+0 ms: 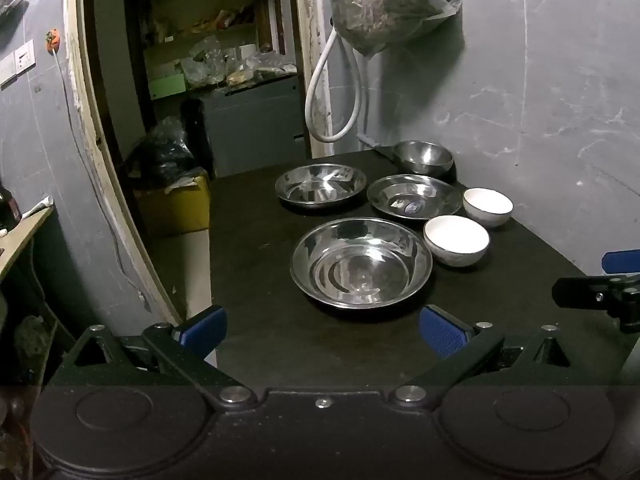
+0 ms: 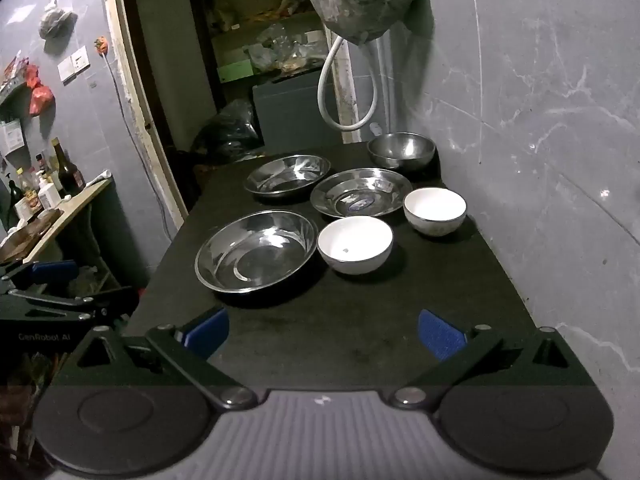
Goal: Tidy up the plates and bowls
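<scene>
both sets of tongs are spread wide with nothing between the blue pads: the left gripper (image 1: pixel 322 330) hangs over the near edge of the black table (image 1: pixel 256 272), and the right gripper (image 2: pixel 322 330) does the same further right, each angled down toward the dishes and touching none of them. just ahead lies the large steel plate (image 2: pixel 256 250), with the near white bowl (image 2: pixel 355 244) just beside it on the right. behind that sit the far white bowl (image 2: pixel 435 210) by the wall, the labelled steel plate (image 2: pixel 360 197) between the bowls and the back row, the left steel plate (image 2: pixel 289 176), and the steel bowl (image 2: pixel 401 151) in the far corner. every piece lies apart on the tabletop, none nested or stacked, so by my reading the organizing has not begun: the three plates remain to be stacked and the bowls gathered, presumably white with white. as for writing, the body of the left gripper, seen at the left edge of the right wrist view, carries "genrobot ai" in pale letters (image 2: pixel 44 337). the labelled steel plate has a small blue oval sticker (image 2: pixel 362 203) in its centre, but its print is too small to read. bottles on the side shelf (image 2: pixel 68 204) bear labels that are likewise illegible.
</scene>
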`<control>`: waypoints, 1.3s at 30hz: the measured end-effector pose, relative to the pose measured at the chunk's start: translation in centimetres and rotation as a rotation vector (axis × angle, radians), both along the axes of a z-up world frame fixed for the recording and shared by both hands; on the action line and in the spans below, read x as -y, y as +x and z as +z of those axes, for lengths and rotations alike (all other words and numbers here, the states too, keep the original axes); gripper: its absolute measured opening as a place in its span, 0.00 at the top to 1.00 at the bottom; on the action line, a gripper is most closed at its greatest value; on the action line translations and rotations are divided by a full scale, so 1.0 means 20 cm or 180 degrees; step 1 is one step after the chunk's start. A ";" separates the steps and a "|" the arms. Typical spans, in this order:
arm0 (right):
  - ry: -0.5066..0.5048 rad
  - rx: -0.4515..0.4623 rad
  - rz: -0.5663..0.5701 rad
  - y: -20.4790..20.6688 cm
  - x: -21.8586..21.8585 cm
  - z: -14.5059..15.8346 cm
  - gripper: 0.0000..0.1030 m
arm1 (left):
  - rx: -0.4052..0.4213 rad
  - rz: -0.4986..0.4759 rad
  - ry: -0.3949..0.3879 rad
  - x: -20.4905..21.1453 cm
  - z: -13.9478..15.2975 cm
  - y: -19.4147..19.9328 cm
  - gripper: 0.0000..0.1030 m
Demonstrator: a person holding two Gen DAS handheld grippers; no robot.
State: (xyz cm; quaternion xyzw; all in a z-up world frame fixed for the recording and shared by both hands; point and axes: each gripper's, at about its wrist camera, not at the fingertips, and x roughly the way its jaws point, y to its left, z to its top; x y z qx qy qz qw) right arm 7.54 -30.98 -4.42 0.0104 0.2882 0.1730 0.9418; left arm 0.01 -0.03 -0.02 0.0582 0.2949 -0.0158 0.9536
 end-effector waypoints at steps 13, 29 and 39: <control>0.0029 -0.0005 0.0010 0.01 -0.01 -0.01 0.00 | 0.0003 0.0002 -0.0003 0.04 0.02 0.00 0.01; -0.0010 0.0015 0.0006 0.02 -0.07 0.01 0.00 | -0.0006 0.0009 -0.0035 0.01 0.02 0.00 0.01; -0.0069 0.0042 -0.0010 0.02 -0.09 0.02 0.00 | 0.0001 0.0015 -0.0063 0.01 0.03 0.00 0.01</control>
